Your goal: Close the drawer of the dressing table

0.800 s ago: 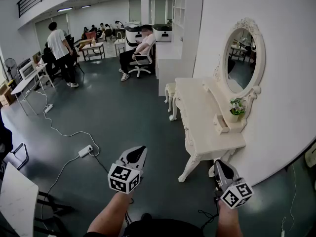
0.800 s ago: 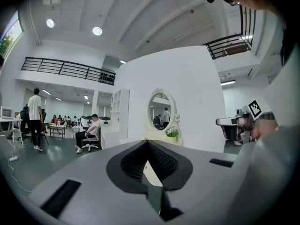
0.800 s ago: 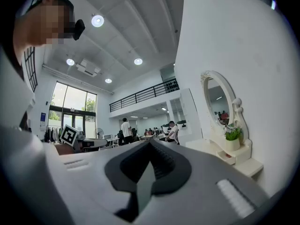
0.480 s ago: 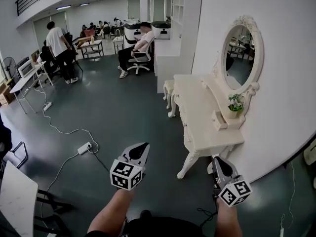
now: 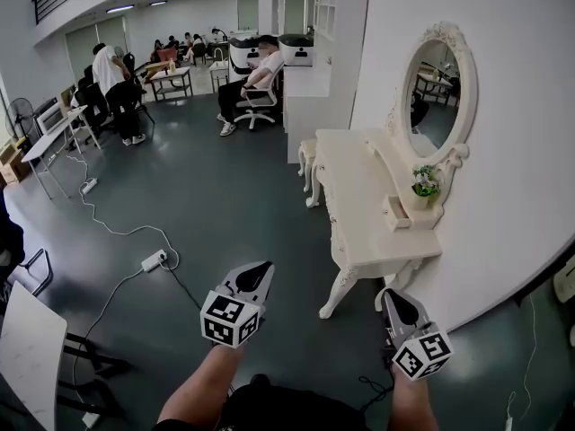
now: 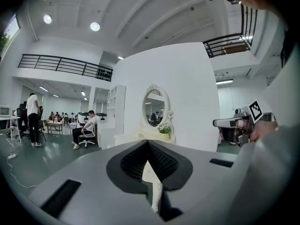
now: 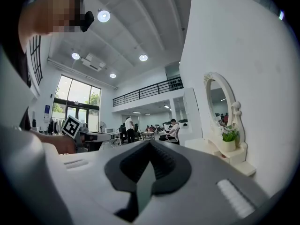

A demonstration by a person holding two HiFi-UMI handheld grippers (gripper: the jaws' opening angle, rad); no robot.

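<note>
The white dressing table (image 5: 364, 214) stands against the right wall under an oval mirror (image 5: 437, 88). A small drawer (image 5: 393, 212) juts out of its raised back shelf, beside a potted plant (image 5: 424, 182). Both grippers hang in the air in front of the table's near end and touch nothing. My left gripper (image 5: 258, 272) is shut and empty, left of the table's near leg. My right gripper (image 5: 393, 296) is also shut and empty, just below the table's near corner. In the left gripper view the jaws (image 6: 148, 142) meet in front of the table, mirror (image 6: 154, 108) and plant (image 6: 164, 130).
A white stool (image 5: 308, 164) stands at the table's far end, next to a tall white shelf unit (image 5: 332, 52). A power strip (image 5: 154, 260) with cables lies on the dark floor at left. A person sits in an office chair (image 5: 252, 92) farther back. A white tabletop (image 5: 27, 357) is at bottom left.
The head view has shifted slightly, so the dressing table sits a little more to the left. Both grippers keep nearly the same place and stay shut.
</note>
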